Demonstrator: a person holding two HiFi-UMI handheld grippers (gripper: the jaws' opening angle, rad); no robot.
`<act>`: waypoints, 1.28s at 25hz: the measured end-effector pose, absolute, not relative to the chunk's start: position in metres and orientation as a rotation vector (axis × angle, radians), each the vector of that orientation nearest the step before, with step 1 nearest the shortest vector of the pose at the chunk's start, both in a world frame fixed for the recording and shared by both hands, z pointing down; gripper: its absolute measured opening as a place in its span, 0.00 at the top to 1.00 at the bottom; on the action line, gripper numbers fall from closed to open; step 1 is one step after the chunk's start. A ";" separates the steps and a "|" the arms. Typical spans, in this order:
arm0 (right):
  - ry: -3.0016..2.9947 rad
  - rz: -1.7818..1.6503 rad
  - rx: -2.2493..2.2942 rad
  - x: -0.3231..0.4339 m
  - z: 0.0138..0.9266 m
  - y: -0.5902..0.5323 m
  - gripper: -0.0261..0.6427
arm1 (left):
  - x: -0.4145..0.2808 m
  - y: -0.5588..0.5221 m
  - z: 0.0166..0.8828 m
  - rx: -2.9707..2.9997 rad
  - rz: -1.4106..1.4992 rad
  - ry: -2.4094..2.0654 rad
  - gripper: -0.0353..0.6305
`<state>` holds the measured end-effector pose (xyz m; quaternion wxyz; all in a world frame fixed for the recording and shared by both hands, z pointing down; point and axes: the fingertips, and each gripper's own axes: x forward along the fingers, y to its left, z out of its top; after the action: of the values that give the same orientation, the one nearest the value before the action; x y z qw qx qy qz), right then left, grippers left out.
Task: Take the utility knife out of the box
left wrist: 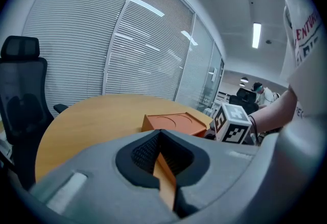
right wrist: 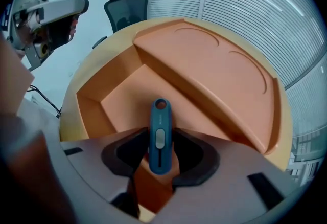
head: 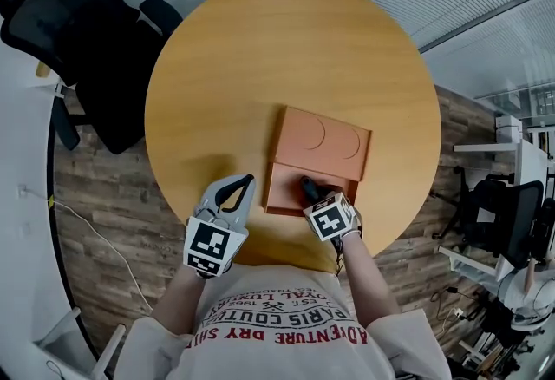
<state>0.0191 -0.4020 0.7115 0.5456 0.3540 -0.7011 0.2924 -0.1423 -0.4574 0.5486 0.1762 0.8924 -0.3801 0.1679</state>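
**Utility knife**: blue and slim, it was found lying flat on the floor of the box's open recess. In the right gripper view its hole end was turned toward 12 o'clock and its slider faced up. It lay directly between the jaws of the right claw. These stood wide apart with a dark gap on either side of the handle, and no pad was seen pressing on it. The straddle was judged to be a set-up for a pinch across the handle's narrow width.

**Box**: orange, it was placed at about 5 o'clock from the middle of the tabletop. Its raised cover was set toward 12 o'clock, so the near recess was left exposed to the person.

**Right claw, pose:** it was pointed steeply down into the recess, with the forearm drawn in toward the body at 6 o'clock. In the head view the knife was hidden beneath it.

**Left claw**: the jaws were brought together with nothing held. It was kept low over bare tabletop at 9 o'clock of the box, near it but apart, and aimed shallowly forward. It was judged to be parked clear of the reach, or ready to steady the box.
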 end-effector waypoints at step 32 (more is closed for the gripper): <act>-1.941 0.455 1.016 0.024 0.593 -0.410 0.76 | -0.111 -0.409 0.510 2.633 0.494 -1.115 0.96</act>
<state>0.0235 -0.4099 0.5929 0.4368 0.4087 -0.7802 0.1830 -0.1110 -0.4094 0.5096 0.1195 0.9009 -0.3815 0.1690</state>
